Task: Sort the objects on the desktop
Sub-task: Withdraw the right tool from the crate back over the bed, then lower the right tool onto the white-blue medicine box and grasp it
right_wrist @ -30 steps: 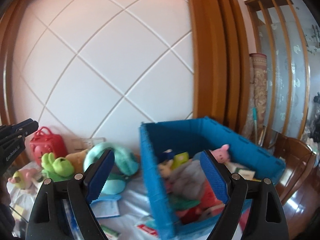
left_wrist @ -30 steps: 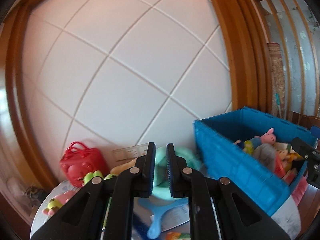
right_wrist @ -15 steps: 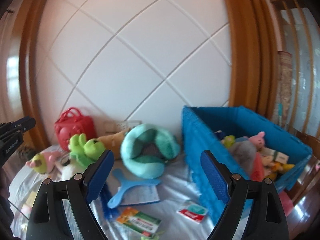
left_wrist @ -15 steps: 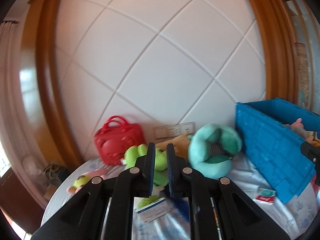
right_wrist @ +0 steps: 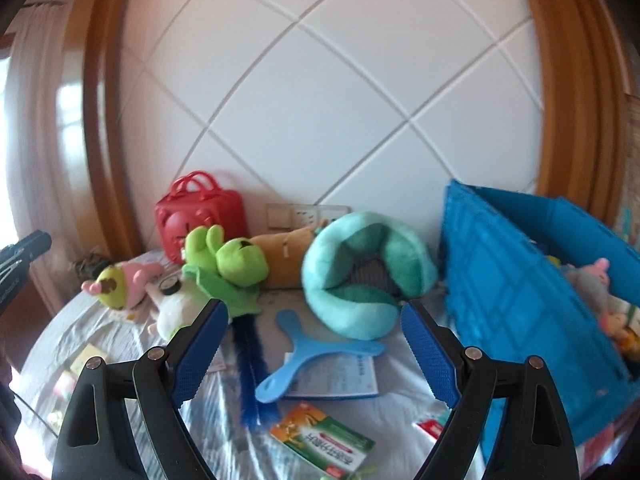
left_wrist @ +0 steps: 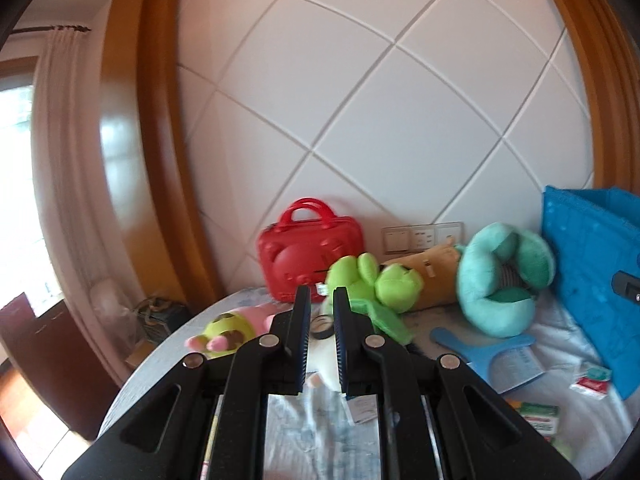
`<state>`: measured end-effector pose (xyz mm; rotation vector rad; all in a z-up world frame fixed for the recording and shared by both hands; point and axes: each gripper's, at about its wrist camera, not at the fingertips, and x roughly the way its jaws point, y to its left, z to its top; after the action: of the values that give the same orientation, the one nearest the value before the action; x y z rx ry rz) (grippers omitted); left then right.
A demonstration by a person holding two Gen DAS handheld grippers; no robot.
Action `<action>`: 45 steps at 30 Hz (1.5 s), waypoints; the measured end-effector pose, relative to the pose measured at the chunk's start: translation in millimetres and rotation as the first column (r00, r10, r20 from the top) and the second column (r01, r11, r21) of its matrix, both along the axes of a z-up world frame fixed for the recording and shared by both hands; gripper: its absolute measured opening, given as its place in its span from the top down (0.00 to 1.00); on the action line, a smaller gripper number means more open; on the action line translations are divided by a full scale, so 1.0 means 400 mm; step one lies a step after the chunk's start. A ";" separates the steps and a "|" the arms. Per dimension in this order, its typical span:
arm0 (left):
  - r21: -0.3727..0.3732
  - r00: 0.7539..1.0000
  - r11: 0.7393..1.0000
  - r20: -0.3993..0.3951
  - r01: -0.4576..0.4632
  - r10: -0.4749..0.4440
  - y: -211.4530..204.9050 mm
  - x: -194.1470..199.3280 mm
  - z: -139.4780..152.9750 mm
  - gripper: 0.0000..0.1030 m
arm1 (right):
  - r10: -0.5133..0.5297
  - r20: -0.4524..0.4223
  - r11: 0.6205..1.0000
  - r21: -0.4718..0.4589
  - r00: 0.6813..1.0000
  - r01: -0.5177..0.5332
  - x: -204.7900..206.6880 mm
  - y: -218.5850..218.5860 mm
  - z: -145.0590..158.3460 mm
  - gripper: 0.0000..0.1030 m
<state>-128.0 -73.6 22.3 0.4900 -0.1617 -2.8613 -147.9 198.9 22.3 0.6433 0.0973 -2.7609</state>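
My left gripper (left_wrist: 321, 300) has its jaws nearly together with nothing between them, above the table's left part; its tip also shows at the left edge of the right wrist view. My right gripper (right_wrist: 314, 310) is open and empty above a blue boomerang toy (right_wrist: 308, 354). A green frog plush (left_wrist: 372, 284) (right_wrist: 228, 258), a teal neck pillow (left_wrist: 504, 280) (right_wrist: 360, 276), a red toy case (left_wrist: 310, 250) (right_wrist: 198, 212) and a pink-and-yellow plush (left_wrist: 228, 328) (right_wrist: 120, 280) lie on the table. A blue crate (right_wrist: 520, 280) (left_wrist: 592, 272) at the right holds several toys.
A tan plush (right_wrist: 286, 258), a white plush (right_wrist: 174, 312), a dark blue brush (right_wrist: 250, 364), a green box (right_wrist: 324, 446), a booklet (right_wrist: 340, 376) and a small packet (left_wrist: 592, 378) lie on the cloth-covered round table (right_wrist: 52, 344). The tiled wall (right_wrist: 320, 100) stands behind.
Both views have swung left, away from the crate and toward the toys at the table's left and middle. The left jaws stay nearly together and the right jaws stay open.
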 end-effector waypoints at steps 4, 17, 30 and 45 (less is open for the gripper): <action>0.005 0.998 0.999 0.040 -0.045 0.045 -0.057 0.003 -0.051 0.89 | 0.053 0.059 0.999 -0.009 0.997 -0.053 -0.045 -0.047 -0.063 0.14; -0.051 0.998 0.999 0.070 0.000 0.004 -0.278 -0.070 -0.081 0.89 | 0.177 0.194 0.982 0.024 0.965 -0.185 -0.144 -0.402 -0.265 0.14; -0.008 0.990 0.997 0.118 0.074 -0.072 -0.423 -0.134 -0.125 0.89 | 0.205 0.348 0.973 0.027 0.915 -0.228 -0.273 -0.607 -0.459 0.14; 0.029 0.991 0.999 0.129 0.045 -0.048 -0.438 -0.113 -0.140 0.89 | 0.222 0.539 0.932 0.129 0.813 -0.340 -0.358 -0.728 -0.645 0.14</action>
<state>-173.2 -248.7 -33.6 0.6862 -0.1595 -2.8806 -291.2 -92.2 -235.8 1.2959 0.3525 -2.2183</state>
